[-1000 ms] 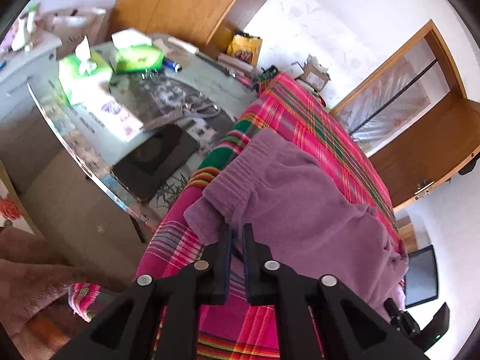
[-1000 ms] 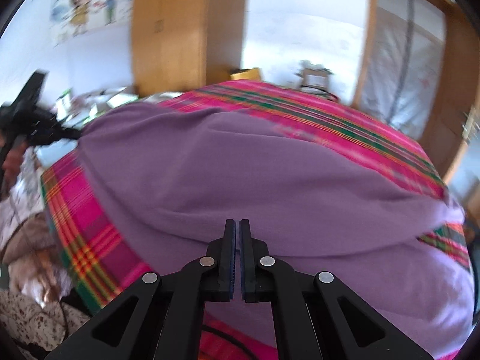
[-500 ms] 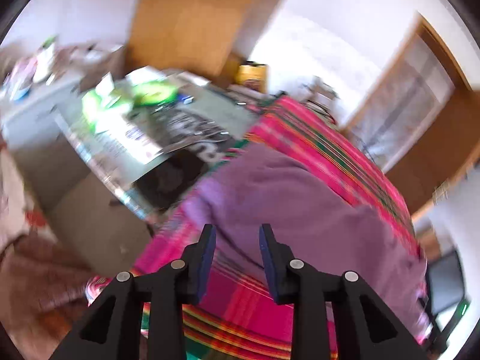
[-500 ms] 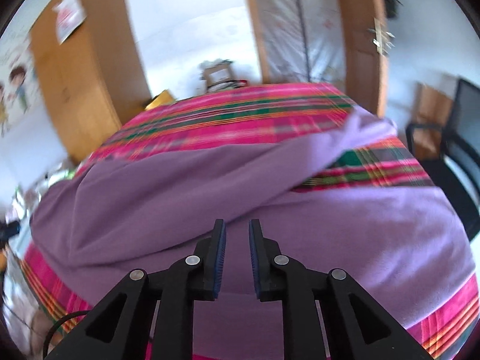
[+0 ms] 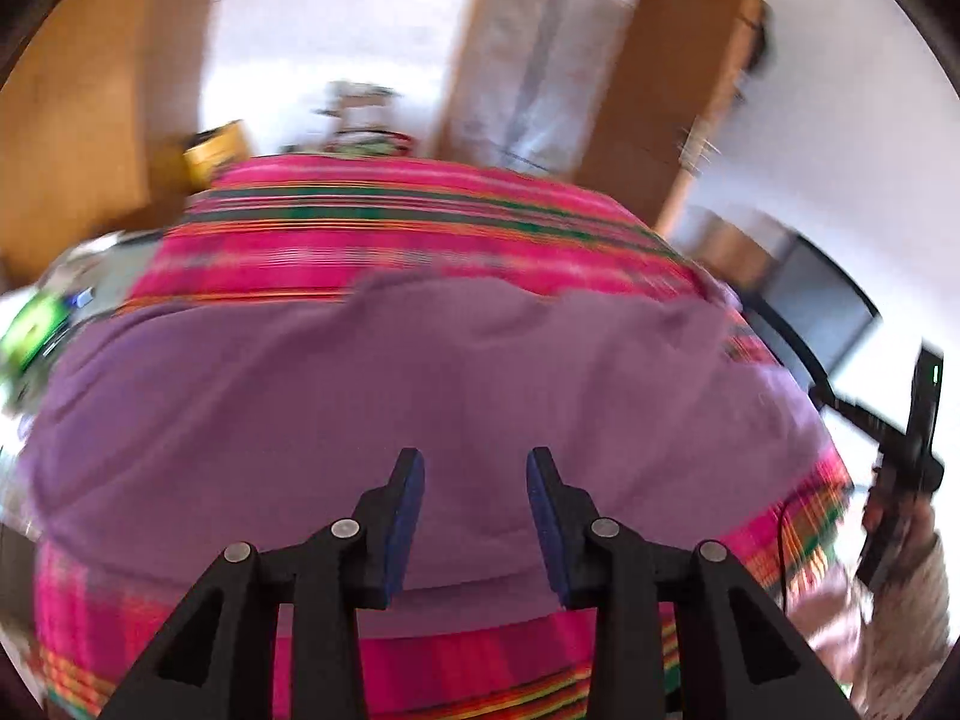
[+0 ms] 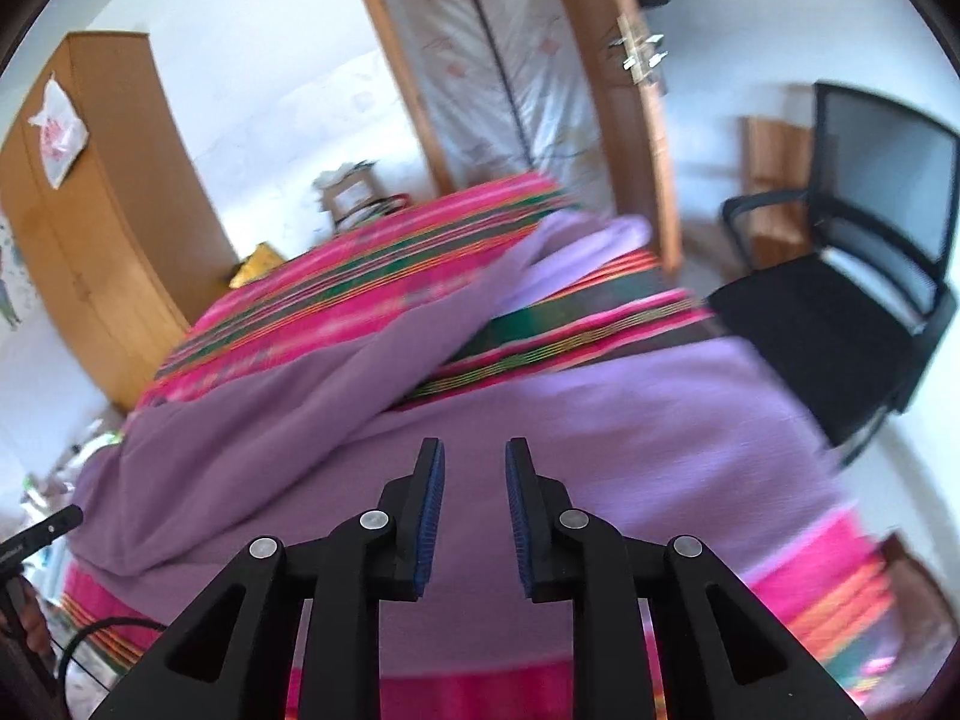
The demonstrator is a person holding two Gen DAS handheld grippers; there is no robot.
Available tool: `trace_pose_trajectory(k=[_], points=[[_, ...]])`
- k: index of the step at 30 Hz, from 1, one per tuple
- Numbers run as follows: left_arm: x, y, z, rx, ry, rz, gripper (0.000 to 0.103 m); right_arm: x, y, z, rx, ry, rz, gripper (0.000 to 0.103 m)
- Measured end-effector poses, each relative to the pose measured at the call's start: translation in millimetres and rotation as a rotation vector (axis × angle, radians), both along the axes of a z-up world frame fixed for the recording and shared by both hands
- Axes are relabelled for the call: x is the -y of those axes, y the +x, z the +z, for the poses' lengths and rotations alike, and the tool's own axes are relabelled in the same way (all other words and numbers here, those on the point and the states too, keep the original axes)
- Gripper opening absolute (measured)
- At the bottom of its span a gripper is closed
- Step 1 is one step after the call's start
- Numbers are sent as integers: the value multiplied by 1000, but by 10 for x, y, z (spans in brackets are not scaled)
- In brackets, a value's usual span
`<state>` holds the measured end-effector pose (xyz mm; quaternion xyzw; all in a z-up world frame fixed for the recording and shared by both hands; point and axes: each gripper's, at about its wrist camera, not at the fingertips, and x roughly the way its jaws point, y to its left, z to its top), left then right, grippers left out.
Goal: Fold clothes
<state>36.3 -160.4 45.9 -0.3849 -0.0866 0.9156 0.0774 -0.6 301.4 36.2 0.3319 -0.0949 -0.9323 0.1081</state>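
Note:
A purple garment [image 5: 372, 396] lies spread over a pink plaid cloth [image 5: 420, 228] on a table. In the right wrist view the same garment [image 6: 630, 420] shows two legs splitting apart toward the far right. My left gripper [image 5: 475, 468] hovers above the garment's near edge, its jaws opening with nothing between them. My right gripper [image 6: 474, 459] hangs over the garment too, jaws opening and empty. The other gripper [image 5: 912, 420] shows at the right edge of the left wrist view, held in a hand.
A black mesh chair [image 6: 840, 276] stands to the right of the table. A wooden wardrobe [image 6: 90, 228] and a door frame [image 6: 600, 90] are behind. A cluttered side table [image 5: 42, 318] sits at the left.
Both grippers let go of the purple garment and opened. Both swung sideways and rolled, so the views now look across the garment rather than along its edge.

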Motion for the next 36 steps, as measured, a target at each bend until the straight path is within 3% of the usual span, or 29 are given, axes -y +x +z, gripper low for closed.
trace_pose_trajectory(k=[4, 7, 11, 18, 22, 27, 36], points=[[-298, -86, -46, 12, -17, -80, 36, -326, 217, 258, -30, 134, -57, 22], [-467, -119, -122, 35, -36, -109, 36, -502, 327, 399, -43, 180, -71, 23], [-615, -124, -227, 58, -72, -125, 36, -449, 316, 343, -29, 257, -54, 27], [-756, -61, -336, 80, -180, -118, 36, 43, -119, -141, 62, 100, 182, 31], [-763, -100, -383, 82, -229, -85, 36, 207, -437, -198, 85, -11, 239, 37], [-791, -146, -447, 91, -246, -86, 36, 253, -838, -246, 139, -122, 242, 38], [-845, -244, -482, 77, -297, -83, 36, 117, -1421, -331, 212, -292, 148, 40]])
